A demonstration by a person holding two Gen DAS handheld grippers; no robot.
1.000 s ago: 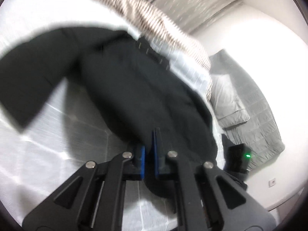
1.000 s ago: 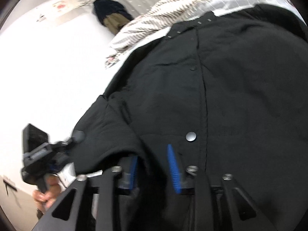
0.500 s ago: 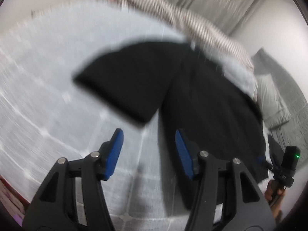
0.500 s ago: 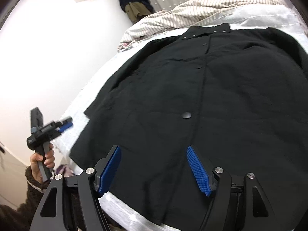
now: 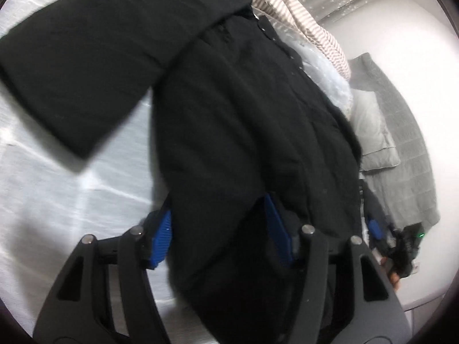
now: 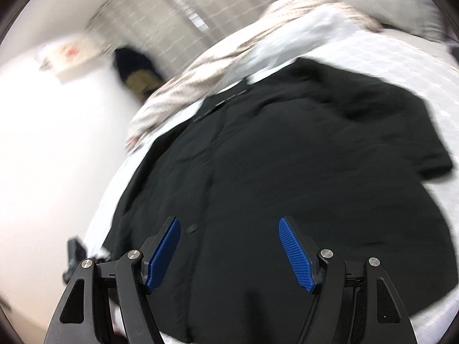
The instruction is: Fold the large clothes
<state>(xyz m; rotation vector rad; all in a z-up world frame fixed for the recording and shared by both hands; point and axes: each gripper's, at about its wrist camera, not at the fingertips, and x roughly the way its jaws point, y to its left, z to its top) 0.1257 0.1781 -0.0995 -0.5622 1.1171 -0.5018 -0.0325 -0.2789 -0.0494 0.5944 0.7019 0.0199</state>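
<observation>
Black fabric fills both views: a large snap-front coat (image 5: 243, 120) lies spread on a pale quilted bed (image 5: 57, 195), collar toward the upper right of the left view, one sleeve (image 5: 80, 57) stretched across the upper left. We judge it was laid flat so we can fold it in sections.

Our left gripper (image 5: 221, 238) sits at the bottom centre of its view with the blue pads apart and opening. The coat's lower edge bulges up between them, but the pads do not look pressed on it. Our right gripper (image 6: 229, 255), at the bottom of its blurred view, holds its pads wide with nothing clamped, hovering above the coat (image 6: 287, 172).

A second ago the left pads were nearly together at the hem. They have since parted, and the coat now looms closer. The right pads have also widened and let go of the cloth, and that view now shows the far sleeve.
</observation>
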